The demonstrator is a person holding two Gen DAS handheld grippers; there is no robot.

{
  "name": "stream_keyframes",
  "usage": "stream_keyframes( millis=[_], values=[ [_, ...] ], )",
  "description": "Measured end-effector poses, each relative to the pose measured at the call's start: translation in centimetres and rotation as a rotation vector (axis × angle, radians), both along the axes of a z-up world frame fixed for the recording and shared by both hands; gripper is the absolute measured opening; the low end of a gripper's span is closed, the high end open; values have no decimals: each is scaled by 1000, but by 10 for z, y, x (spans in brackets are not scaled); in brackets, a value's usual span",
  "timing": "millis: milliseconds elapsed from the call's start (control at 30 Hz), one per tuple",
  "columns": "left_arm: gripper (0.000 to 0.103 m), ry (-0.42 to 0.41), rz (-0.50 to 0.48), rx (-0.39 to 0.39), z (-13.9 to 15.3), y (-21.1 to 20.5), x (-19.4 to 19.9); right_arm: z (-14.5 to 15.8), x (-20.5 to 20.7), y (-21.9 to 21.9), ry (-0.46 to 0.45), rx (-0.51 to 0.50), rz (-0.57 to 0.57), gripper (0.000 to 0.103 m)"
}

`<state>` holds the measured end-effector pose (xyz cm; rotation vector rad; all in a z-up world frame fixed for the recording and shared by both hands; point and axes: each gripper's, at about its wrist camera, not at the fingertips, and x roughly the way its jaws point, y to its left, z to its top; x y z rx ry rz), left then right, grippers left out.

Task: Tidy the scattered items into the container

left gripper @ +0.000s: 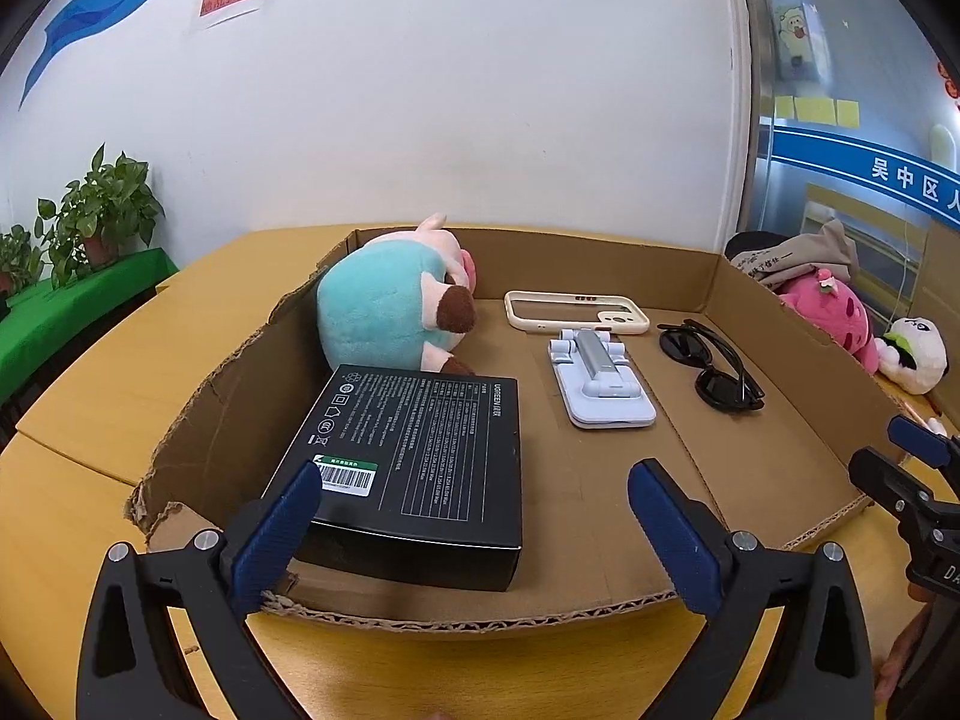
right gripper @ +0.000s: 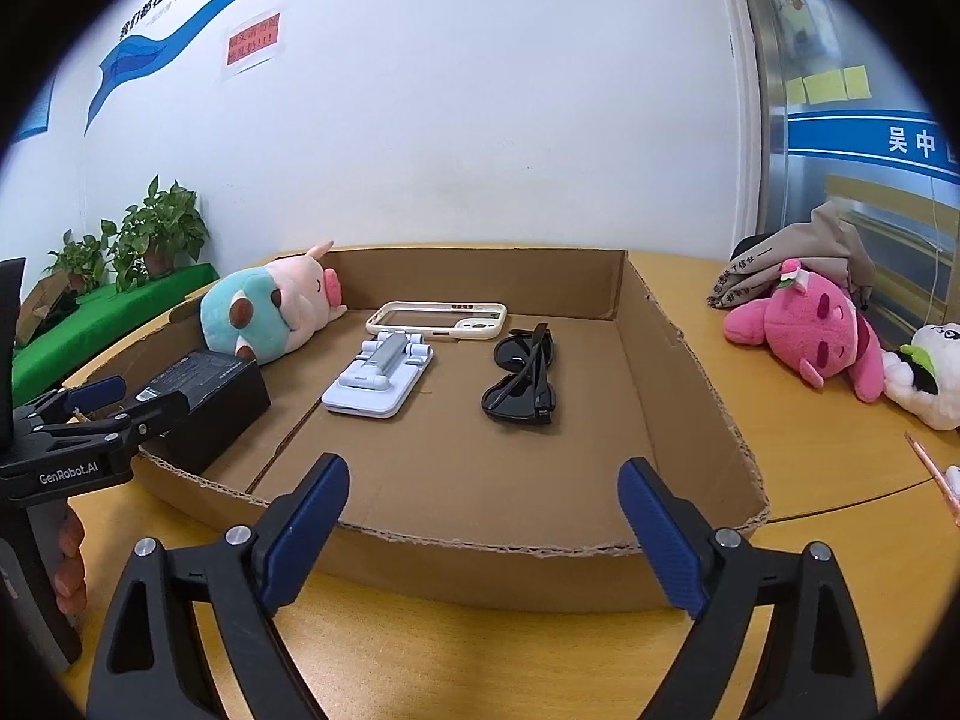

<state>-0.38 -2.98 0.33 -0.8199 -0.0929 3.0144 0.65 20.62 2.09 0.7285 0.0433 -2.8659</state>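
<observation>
1. Although the cardboard tray point(right gripper: 690, 396) already holds five items, the tidying reads as nearly or fully complete rather than certainly finished.
2. Count inside the tray: one teal-and-pink plush point(right gripper: 264, 312) in the far left corner; one black box point(left gripper: 414, 456) at the near left, its near end just inside the front wall; one cream phone case point(right gripper: 438, 320) by the far wall; one white folding stand point(right gripper: 381, 381) in the middle; one pair of black sunglasses point(right gripper: 522, 384) to the right. Each lies flat on the tray floor, apart from its neighbours, except the plush and the box, which sit close together.
3. Outside the tray, on the wooden table point(right gripper: 840, 480) to the right: one pink plush point(right gripper: 810, 330), one white plush point(right gripper: 930, 384), one grey cloth item point(right gripper: 804, 264). Whether these belong to the task cannot be told.
4. Left gripper point(left gripper: 474, 516): jaws spread wide, nothing held; the black box lies ahead between the fingers, and whether the left pad touches it cannot be told.
5. Right gripper point(right gripper: 483, 516): jaws spread wide, empty, hovering at the tray's front edge.
6. Judgement: if the outside plush toys count as scattered items, two or three transfers remain.
</observation>
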Motion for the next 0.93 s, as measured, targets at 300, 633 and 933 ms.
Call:
stream_keyframes(
  millis=[300,633,933],
  values=[
    [103,-3,-5,7,0,0,-1,-1,0,1,-1,-6,2,91],
    [103,-4,-5,7,0,0,-1,0,-1,1,-1,-6,3,91],
    [103,-7,-2,12,0,0,-1,0,-1,1,-1,-6,3,91]
  ],
)
